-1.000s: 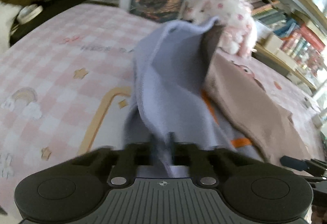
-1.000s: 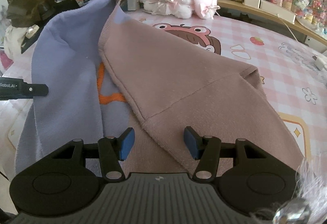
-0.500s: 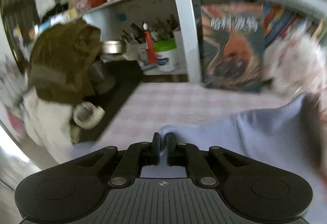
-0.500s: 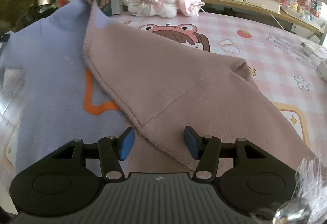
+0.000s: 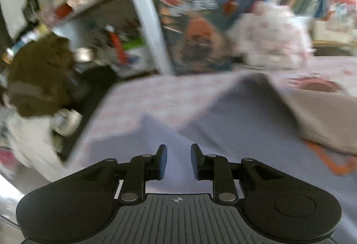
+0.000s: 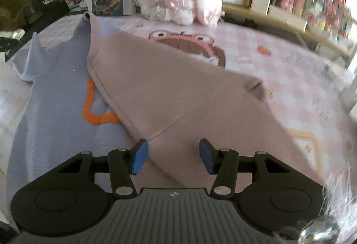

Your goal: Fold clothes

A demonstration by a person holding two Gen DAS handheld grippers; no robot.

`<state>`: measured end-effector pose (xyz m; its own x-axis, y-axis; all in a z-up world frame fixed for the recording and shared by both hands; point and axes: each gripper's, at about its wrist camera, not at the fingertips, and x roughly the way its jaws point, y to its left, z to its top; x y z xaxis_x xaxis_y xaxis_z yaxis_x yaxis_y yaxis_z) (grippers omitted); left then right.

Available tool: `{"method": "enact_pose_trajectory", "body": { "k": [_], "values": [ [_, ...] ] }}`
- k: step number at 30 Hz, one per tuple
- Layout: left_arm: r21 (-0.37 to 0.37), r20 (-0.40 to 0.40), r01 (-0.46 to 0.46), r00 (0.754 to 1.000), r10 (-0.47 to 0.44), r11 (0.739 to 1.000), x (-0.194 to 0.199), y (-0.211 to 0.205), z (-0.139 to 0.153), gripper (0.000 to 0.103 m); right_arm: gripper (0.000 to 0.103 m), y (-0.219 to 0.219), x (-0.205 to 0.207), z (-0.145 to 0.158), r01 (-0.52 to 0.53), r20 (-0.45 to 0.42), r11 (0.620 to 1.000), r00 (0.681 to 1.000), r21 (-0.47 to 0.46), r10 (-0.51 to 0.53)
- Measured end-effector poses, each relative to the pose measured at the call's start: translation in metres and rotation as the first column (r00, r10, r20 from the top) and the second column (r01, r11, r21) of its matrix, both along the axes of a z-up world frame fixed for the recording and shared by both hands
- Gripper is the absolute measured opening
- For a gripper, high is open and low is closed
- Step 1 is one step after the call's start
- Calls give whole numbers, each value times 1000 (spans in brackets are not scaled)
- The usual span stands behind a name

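Sweater (image 6: 156,92) cloth that your left hand-held gripper (image 5: 176,160) pinched half a second ago is now released: its fingers stand parted over the lilac side, which lies spread on the pink checked tabletop (image 6: 279,70). Your right hand-held gripper (image 6: 171,156) stays wide apart, holding nothing, above the mauve panel folded across it, so that layer looks laid and ready for smoothing or another fold

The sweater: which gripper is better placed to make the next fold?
Probably the right gripper: its jaws stand open just over the brown flap and its edge on the sweater. The left gripper, also open, faces only plain lavender cloth.
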<state>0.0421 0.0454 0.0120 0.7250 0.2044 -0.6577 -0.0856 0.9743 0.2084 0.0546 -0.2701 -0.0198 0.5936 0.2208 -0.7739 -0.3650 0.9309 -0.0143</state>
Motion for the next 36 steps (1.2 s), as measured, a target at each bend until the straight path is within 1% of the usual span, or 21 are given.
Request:
{"method": "enact_pose_trajectory", "body": {
  "k": [3, 5, 8, 10, 12, 14, 15, 16, 18, 22, 26, 29, 30, 31, 33, 34, 36],
  "values": [
    [-74, -45, 18, 999, -21, 997, -19, -21, -11, 24, 48, -3, 2, -1, -47, 26, 998, 998, -52, 48],
    [-107, -75, 18, 997, -26, 994, -28, -32, -18, 24, 48, -6, 4, -1, -77, 42, 993, 996, -88, 81],
    [-141, -109, 5, 994, -21, 990, -40, -44, -27, 24, 47, -9, 5, -2, -122, 60, 983, 989, -139, 132],
    [-158, -131, -7, 991, -14, 987, -47, -50, -32, 24, 46, -10, 4, -4, -159, 56, 976, 984, -149, 168],
    [-162, -152, -22, 988, -3, 987, -53, -55, -37, 25, 43, -10, 3, -4, -192, 56, 971, 978, -143, 202],
    [-162, -165, -39, 986, 12, 986, -60, -61, -39, 27, 43, -9, 1, -3, -229, 58, 964, 969, -137, 238],
    [-164, -170, -48, 985, 19, 985, -64, -64, -40, 30, 43, -8, 0, -2, -253, 58, 958, 963, -133, 262],
    [-167, -172, -55, 985, 26, 985, -67, -67, -41, 33, 43, -7, -2, -2, -278, 56, 952, 956, -130, 287],
    [-170, -175, -69, 984, 39, 983, -72, -75, -42, 34, 43, -3, -5, -2, -327, 51, 936, 940, -130, 336],
    [-172, -187, -97, 980, 64, 980, -76, -88, -45, 35, 42, 3, -10, -9, -412, 36, 896, 905, -168, 423],
    [-153, -190, -136, 976, 106, 979, -80, -98, -49, 37, 42, 5, -8, -10, -449, 45, 876, 885, -175, 463],
    [-168, -188, -178, 971, 146, 970, -81, -98, -49, 37, 41, 6, -7, -11, -476, 53, 862, 869, -175, 491],
    [-182, -187, -196, 969, 162, 964, -82, -97, -50, 37, 38, 6, -6, -11, -485, 57, 859, 864, -165, 500],
    [-194, -188, -210, 967, 173, 958, -82, -96, -50, 36, 27, 6, -6, -12, -492, 59, 857, 861, -155, 505],
    [-213, -189, -227, 964, 188, 950, -82, -94, -50, 36, 17, 5, -7, -11, -500, 56, 856, 858, -135, 510],
    [-210, -190, -227, 963, 188, 951, -82, -95, -50, 36, 8, 5, -7, -11, -503, 60, 855, 857, -127, 513],
    [-195, -193, -223, 963, 186, 955, -81, -97, -50, 36, 4, 1, -7, -4, -489, 98, 863, 860, -122, 501]
  ]
}}
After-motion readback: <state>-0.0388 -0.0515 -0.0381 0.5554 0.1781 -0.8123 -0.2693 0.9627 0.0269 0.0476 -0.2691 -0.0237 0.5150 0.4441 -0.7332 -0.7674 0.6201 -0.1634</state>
